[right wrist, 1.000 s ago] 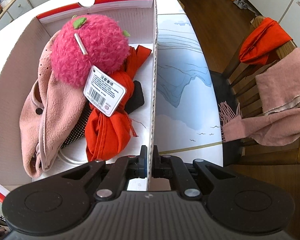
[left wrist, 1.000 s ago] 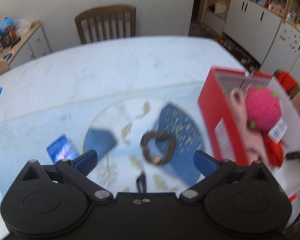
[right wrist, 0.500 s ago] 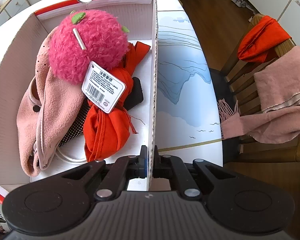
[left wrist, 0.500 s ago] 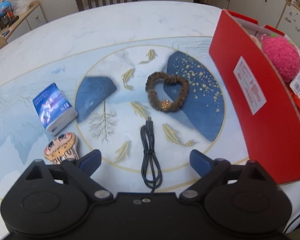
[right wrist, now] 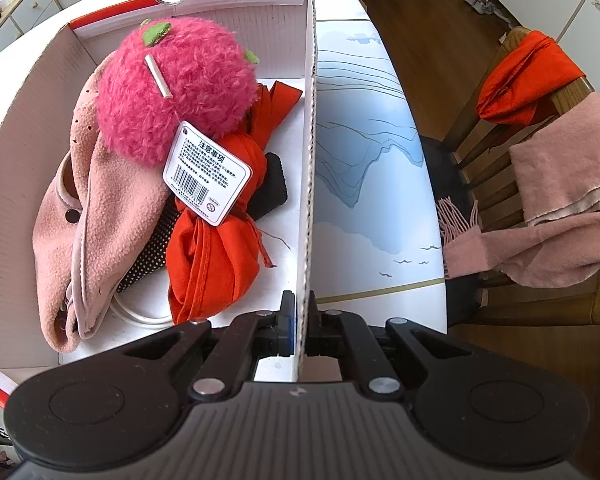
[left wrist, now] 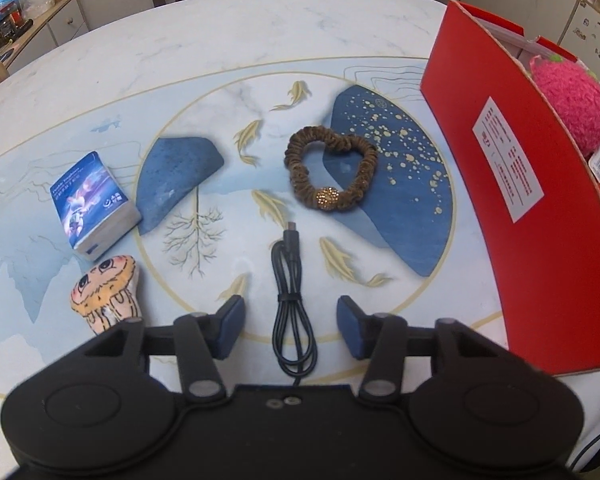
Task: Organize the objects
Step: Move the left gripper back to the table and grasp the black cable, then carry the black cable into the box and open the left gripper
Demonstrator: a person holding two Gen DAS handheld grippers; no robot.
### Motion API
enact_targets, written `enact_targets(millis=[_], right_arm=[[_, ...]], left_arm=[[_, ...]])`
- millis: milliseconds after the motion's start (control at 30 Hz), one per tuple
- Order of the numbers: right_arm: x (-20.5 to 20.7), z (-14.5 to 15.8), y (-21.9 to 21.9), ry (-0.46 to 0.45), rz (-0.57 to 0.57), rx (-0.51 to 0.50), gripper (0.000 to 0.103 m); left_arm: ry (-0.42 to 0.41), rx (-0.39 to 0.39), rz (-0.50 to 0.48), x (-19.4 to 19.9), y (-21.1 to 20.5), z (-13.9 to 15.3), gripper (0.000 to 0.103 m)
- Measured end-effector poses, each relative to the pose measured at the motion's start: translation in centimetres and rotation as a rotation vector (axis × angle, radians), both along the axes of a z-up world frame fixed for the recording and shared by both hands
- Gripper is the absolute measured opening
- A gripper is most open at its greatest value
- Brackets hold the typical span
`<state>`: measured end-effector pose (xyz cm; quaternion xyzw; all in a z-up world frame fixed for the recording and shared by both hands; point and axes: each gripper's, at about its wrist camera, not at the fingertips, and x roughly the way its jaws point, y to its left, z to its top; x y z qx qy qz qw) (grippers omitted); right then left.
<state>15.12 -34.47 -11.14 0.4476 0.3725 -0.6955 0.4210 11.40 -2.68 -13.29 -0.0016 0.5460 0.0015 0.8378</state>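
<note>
Left gripper [left wrist: 290, 326] hangs with its jaws wide apart around the black cable [left wrist: 290, 300] at lower centre; we judge pickup is the step in hand, so next we lower and close. At right our right gripper [right wrist: 300, 330] pinches the box [right wrist: 310, 160] wall, steadying it.

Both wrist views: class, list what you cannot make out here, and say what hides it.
- Cable: its near end runs under the left gripper, left view.
- Mushroom plush: base hidden by the same gripper.
- White cord: mostly buried under pink cloth, right view.
- Box label: print too small, left view.
</note>
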Motion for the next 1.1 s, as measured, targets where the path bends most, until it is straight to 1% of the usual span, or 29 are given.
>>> enact_targets(millis=[100,167,200,233,267,433,567,667,867,1100], right_arm=[[-0.1,-0.1,0.0,-0.001,-0.003,-0.001,0.003],[-0.1,-0.1,0.0,-0.002,-0.005,-0.002,0.003],[-0.1,-0.1,0.0,-0.002,-0.007,-0.002,0.003],[-0.2,-0.1,-0.1,-0.002,-0.007,-0.003,0.003],[-0.1,-0.1,-0.1,-0.003,-0.008,-0.003,0.003],[-0.2,-0.1,-0.2,-0.005,-0.019,-0.007,0.003],[-0.3,-0.1,-0.2,-0.007,-0.022,-0.008,0.003],[-0.4,0.0,-0.2,-0.009,-0.023,-0.012,0.003],[-0.6,0.0,-0.2,-0.015,-0.048,-0.022,0.003],[-0.7,-0.1,0.0,-0.020,-0.053,-0.031,0.003]], left_arm=[[0.006,-0.003,0.003,0.2,-0.1,0.1,0.037],[0.007,0.000,0.003,0.3,-0.2,0.2,0.027],[0.008,-0.003,0.004,0.3,-0.3,0.2,0.025],[0.009,-0.002,0.004,0.4,-0.3,0.3,0.018],[0.009,0.002,0.003,0.4,-0.3,0.3,0.016],[0.009,0.035,-0.006,0.4,-0.6,0.5,0.014],[0.001,-0.006,0.004,0.6,-0.3,1.9,0.014],[-0.034,-0.043,0.003,0.5,-0.1,3.8,0.014],[-0.115,-0.071,0.020,0.3,-0.6,7.8,0.013],[-0.180,-0.133,-0.039,0.6,-2.7,12.3,0.013]])
